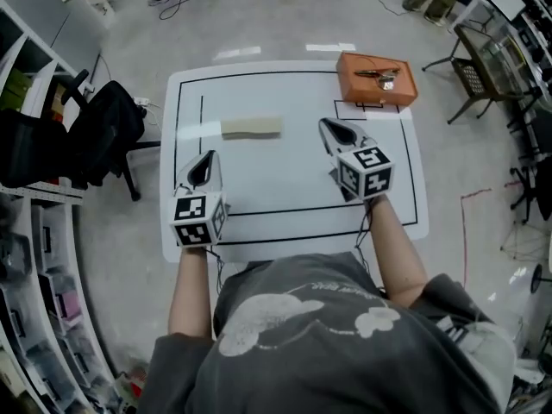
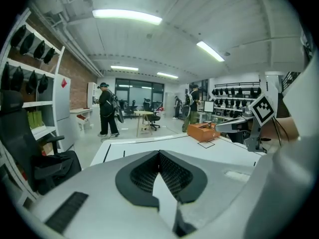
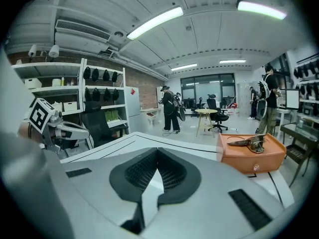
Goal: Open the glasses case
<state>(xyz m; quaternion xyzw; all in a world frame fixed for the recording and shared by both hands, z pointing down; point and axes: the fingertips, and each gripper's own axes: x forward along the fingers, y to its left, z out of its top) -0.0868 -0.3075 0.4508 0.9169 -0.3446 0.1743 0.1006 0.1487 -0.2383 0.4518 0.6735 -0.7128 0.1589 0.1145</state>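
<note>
The orange glasses case (image 1: 376, 80) lies shut at the far right corner of the white table (image 1: 293, 218), with a small metal object (image 1: 379, 77) resting on its lid. My right gripper (image 1: 328, 126) hovers a short way in front of it and left of it, shut with nothing held. In the right gripper view the case (image 3: 251, 158) sits ahead to the right of the jaw tips (image 3: 157, 151). My left gripper (image 1: 205, 158) is shut and empty over the table's near left part. From there, in the left gripper view, the case (image 2: 203, 132) shows far off.
A pale beige oblong object (image 1: 251, 127) lies mid-table between the grippers. A black office chair (image 1: 103, 136) and shelves (image 1: 34, 257) stand left of the table, a folding chair (image 1: 483, 76) to the right. People (image 2: 106, 108) stand far back in the room.
</note>
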